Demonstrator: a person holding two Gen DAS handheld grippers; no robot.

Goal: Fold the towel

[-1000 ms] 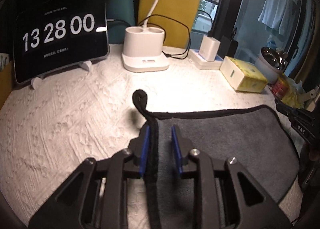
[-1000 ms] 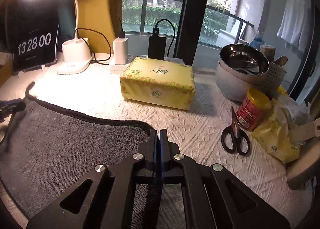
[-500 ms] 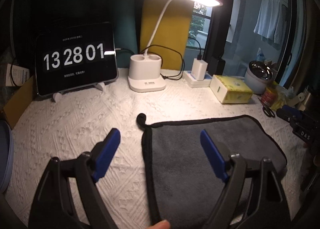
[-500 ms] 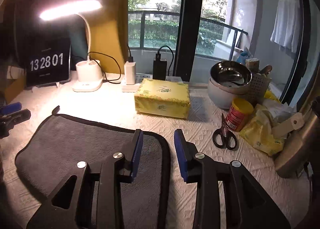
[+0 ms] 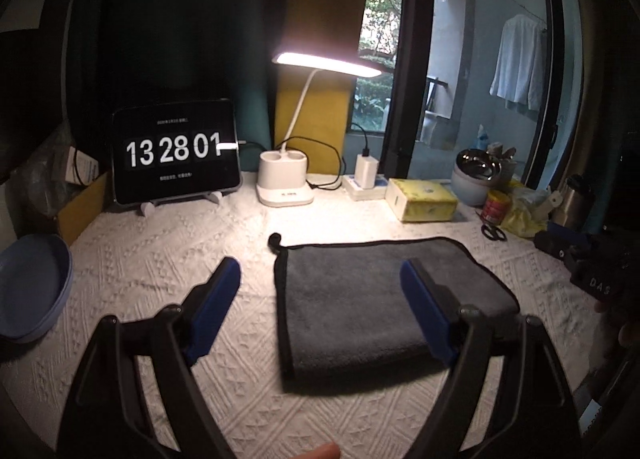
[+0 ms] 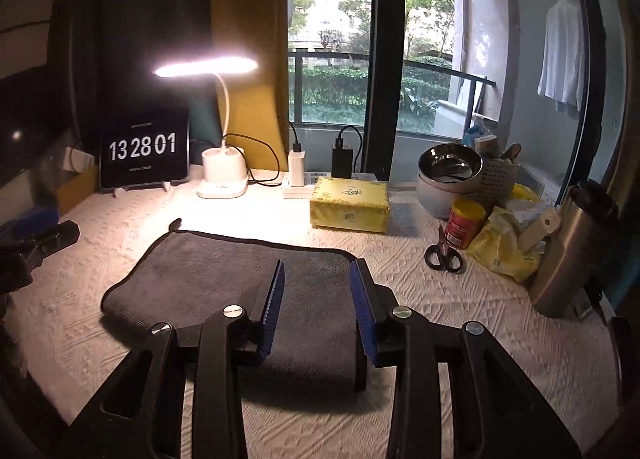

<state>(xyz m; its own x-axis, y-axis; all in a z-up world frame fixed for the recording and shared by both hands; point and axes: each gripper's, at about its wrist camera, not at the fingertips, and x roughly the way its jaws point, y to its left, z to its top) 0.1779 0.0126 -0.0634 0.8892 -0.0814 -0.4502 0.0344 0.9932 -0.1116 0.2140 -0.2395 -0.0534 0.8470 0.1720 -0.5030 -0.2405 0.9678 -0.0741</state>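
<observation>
A dark grey towel (image 5: 384, 299) with black trim lies folded flat on the white textured tablecloth; it also shows in the right wrist view (image 6: 224, 283). A small hanging loop (image 5: 274, 239) sticks out at its far left corner. My left gripper (image 5: 320, 283) is wide open and empty, raised above the towel's left part. My right gripper (image 6: 318, 283) is open and empty, raised above the towel's right edge. Neither gripper touches the towel.
A tablet clock (image 5: 176, 157), lit desk lamp (image 5: 285, 189), charger (image 5: 366, 175) and yellow tissue pack (image 5: 424, 199) line the back. Bowls (image 6: 448, 179), red can (image 6: 464, 223), scissors (image 6: 442, 255), yellow bags and steel flask (image 6: 568, 255) crowd the right. A blue plate (image 5: 30, 291) sits left.
Both grippers let go of the towel, opened and pulled back and up. The right gripper was shut a second ago. The towel now lies flat and still.
</observation>
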